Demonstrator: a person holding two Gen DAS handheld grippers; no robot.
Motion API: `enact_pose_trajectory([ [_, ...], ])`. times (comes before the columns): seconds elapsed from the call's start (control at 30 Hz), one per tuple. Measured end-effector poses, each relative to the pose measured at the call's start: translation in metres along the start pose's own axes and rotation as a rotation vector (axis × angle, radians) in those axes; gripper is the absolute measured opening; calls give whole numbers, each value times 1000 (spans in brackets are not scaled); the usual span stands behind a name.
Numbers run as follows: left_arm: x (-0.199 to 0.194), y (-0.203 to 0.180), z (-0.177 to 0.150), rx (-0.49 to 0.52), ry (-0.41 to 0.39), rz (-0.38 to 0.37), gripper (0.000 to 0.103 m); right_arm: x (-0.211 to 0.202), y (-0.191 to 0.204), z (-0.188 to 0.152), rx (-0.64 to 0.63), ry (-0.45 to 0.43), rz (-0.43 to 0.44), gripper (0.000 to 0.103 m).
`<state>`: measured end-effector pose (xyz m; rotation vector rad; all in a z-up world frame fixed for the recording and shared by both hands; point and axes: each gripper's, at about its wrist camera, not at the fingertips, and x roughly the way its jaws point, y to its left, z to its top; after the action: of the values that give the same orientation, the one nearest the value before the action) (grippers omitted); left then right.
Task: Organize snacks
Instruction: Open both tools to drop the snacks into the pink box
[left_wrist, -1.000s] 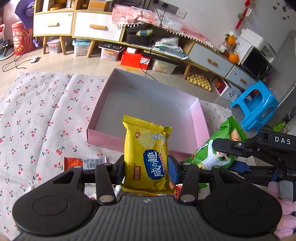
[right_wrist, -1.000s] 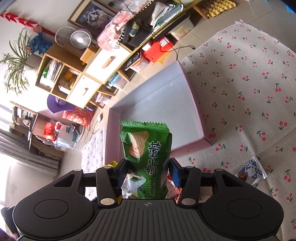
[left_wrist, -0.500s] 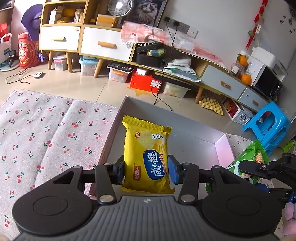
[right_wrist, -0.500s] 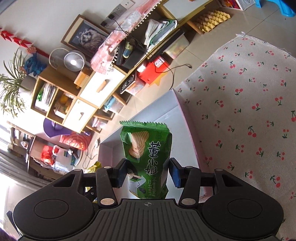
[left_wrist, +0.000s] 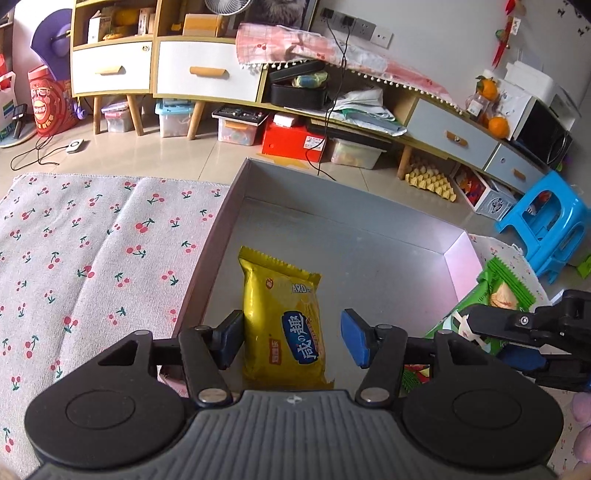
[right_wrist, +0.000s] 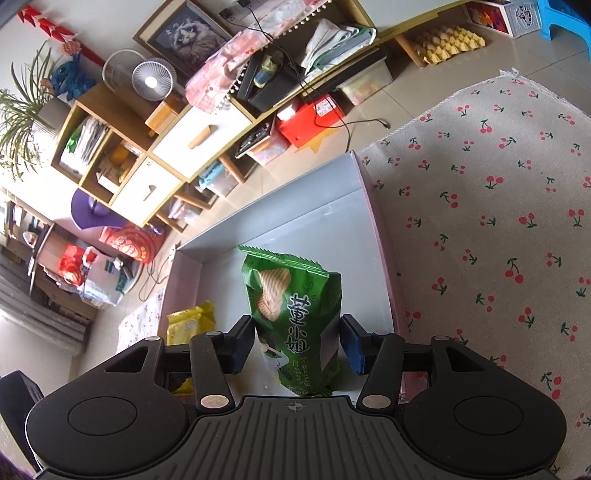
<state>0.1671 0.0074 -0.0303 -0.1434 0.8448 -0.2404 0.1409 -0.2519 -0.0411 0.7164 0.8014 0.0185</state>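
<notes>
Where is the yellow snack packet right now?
Left wrist view: yellow snack packet lies in the pink box near its left wall, between the open left gripper.

Two snack packs in the pink box, both between spread tongs.
Yellow pack (left_wrist: 282, 319), blue label, sits near the left wall of the pink box (left_wrist: 207, 258), its left edge against one pad, clear of the other. Green chip pack (right_wrist: 295, 317) stands tilted near the box's right wall, small gaps to both pads. Box floor grey.
</notes>
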Motion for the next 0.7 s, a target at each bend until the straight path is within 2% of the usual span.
enact_pose_trajectory([
  [0.03, -1, -1, 0, 7, -4, -1, 65, -1, 0, 1, 6, -5, 11, 70],
  [0.2, -8, -7, 2, 37, -16, -17, 83, -8, 6, 2, -33, -15, 13, 75],
  [0.3, -13, -11, 3, 57, -3, -35, 90, -13, 10, 0, -60, -13, -2, 79],
  [0.5, -33, -17, 0, 123, -13, -39, 99, -31, 12, -2, -84, -12, -11, 86],
  [0.7, -52, -20, -2, 139, -6, -55, 102, -48, 14, -3, -164, -19, -20, 88],
])
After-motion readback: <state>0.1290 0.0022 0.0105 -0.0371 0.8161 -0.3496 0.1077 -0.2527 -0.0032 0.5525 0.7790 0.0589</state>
